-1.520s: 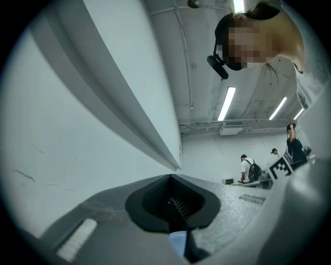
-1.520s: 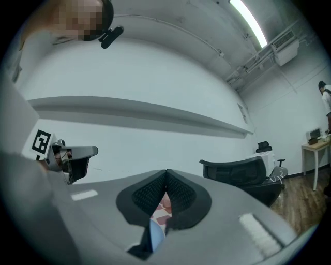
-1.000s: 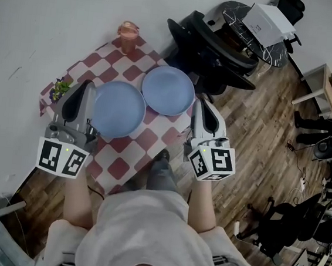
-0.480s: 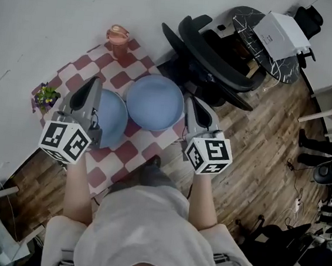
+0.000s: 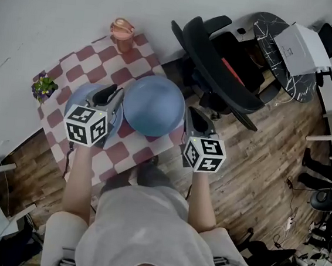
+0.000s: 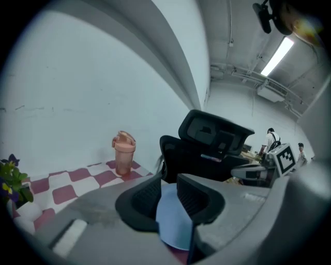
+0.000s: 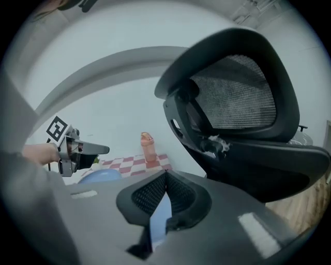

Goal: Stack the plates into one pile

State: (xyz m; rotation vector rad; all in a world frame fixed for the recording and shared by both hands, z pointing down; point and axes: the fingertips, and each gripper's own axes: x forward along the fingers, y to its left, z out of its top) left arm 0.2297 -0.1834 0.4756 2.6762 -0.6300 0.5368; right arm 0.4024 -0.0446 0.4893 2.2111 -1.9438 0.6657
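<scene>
On the red-and-white checked worktop (image 5: 96, 63), left of centre in the head view, two blue plates lie side by side, not yet piled. The left plate (image 5: 85, 96) is largely covered by the left tongs (image 5: 116, 92), and the right plate (image 5: 154, 104) sits in full view just beside it (the tongs hide the spot where the rims meet, so I cannot tell whether they touch or overlap). The left tongs hang over the left plate's right edge, pointing toward the upper right. Their jaws have just been opening and stand partly apart; blue plate surface shows in the gap between the ribbed pads, which do not press on it. The right tongs (image 5: 190, 111) have their tips just beside the right plate's right rim. Their jaws are closed with the pads meeting at the tips, gripping nothing, and only a sliver of blue shows through the slit below that meeting point. A pink bottle (image 5: 122, 33) stands upright at the worktop's upper corner and a small potted plant (image 5: 43, 86) at its left corner. A black office chair (image 5: 220, 64) stands on the wooden floor (image 5: 256, 168) to the right.
</scene>
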